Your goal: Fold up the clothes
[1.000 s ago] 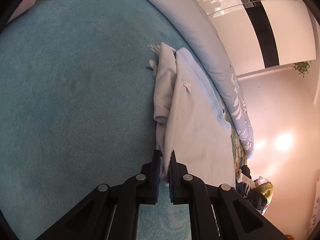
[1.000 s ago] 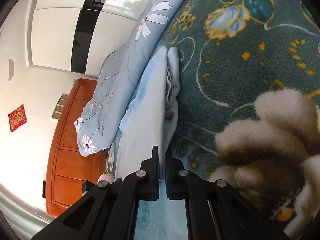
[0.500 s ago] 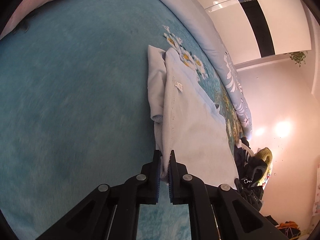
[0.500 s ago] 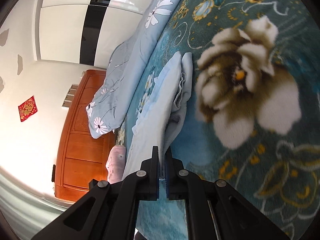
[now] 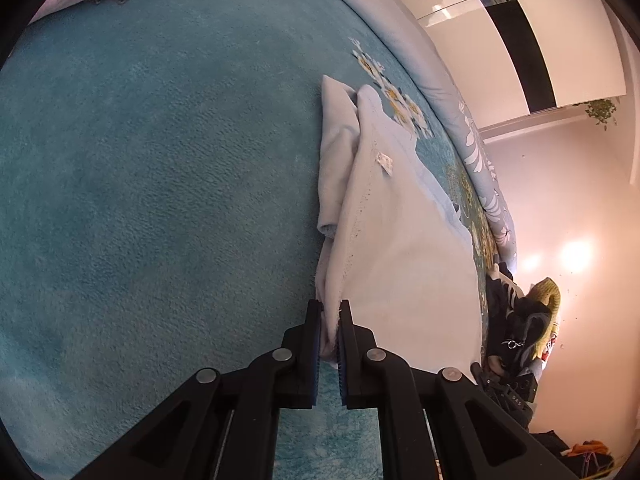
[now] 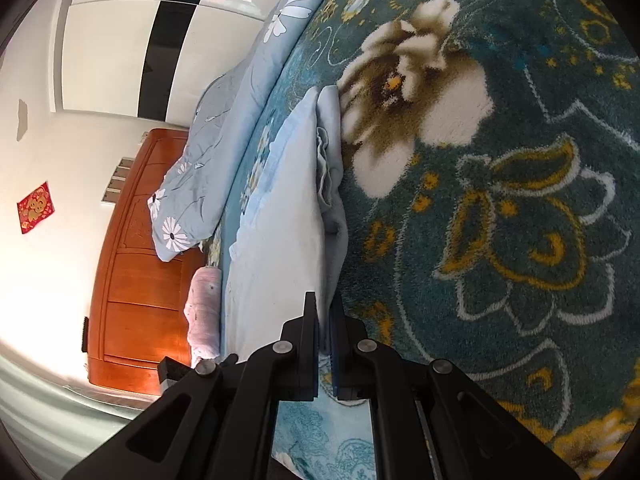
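Left wrist view: pale blue garment [image 5: 400, 240] stretched over teal floral blanket [image 5: 160, 200], small white tag showing. Left gripper [image 5: 330, 316] clamped on its near edge. Right gripper [image 6: 324, 312] likewise pinched on garment edge [image 6: 280, 220]. Light blue quilt [image 6: 216, 140] beyond; wooden headboard [image 6: 136, 260] behind.

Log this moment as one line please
left claw: shut on garment | right claw: shut on garment | garment: over blanket

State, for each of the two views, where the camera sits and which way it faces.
Left wrist: on the left gripper, facing along its closed jaws over plain teal blanket.
Right wrist: on the right gripper, facing along its closed jaws over flowered blanket toward the wooden headboard.
Shared: the pale garment both hold.
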Demonstrator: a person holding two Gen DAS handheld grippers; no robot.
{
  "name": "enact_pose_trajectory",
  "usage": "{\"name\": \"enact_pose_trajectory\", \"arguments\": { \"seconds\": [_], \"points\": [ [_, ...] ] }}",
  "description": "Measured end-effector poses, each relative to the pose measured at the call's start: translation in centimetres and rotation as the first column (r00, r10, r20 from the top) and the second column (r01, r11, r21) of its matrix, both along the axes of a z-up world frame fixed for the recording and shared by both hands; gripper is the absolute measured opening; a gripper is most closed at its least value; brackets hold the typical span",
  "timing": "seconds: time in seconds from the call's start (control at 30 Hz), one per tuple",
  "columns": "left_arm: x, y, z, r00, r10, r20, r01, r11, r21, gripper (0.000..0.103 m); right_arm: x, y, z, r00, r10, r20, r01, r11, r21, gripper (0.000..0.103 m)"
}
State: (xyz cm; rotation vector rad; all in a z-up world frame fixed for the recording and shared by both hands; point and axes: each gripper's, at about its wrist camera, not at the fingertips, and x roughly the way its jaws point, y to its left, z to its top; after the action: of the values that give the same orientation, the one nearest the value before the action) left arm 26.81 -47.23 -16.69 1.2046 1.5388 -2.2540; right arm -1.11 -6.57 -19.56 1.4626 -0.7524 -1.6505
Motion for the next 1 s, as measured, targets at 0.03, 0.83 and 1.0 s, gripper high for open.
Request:
{"name": "enact_pose_trajectory", "arguments": {
  "seconds": [0.03,0.83,1.0],
  "points": [
    [0.1,0.0,0.1,1.000,-0.005,0.000,0.005,1.000,-0.007,0.011,0.0,-0.1,0.0,1.000,0.001,-0.005,-0.001,1.000,0.010,0.004],
    [-11.8,12.9,2.8,0.955,-0.296,0.014,0.287,0.910,-0.300,0.013,0.1,-0.4,0.2,1.000,0.009,-0.019,-0.007,0.996,0.091,0.004],
    [-12.3,12.4,1.2,0.954,-0.300,0.010,0.294,0.927,-0.231,0.013,0.2,-0.4,0.7,1.000,0.008,-0.029,-0.005,0.995,0.101,0.004]
  ]
}}
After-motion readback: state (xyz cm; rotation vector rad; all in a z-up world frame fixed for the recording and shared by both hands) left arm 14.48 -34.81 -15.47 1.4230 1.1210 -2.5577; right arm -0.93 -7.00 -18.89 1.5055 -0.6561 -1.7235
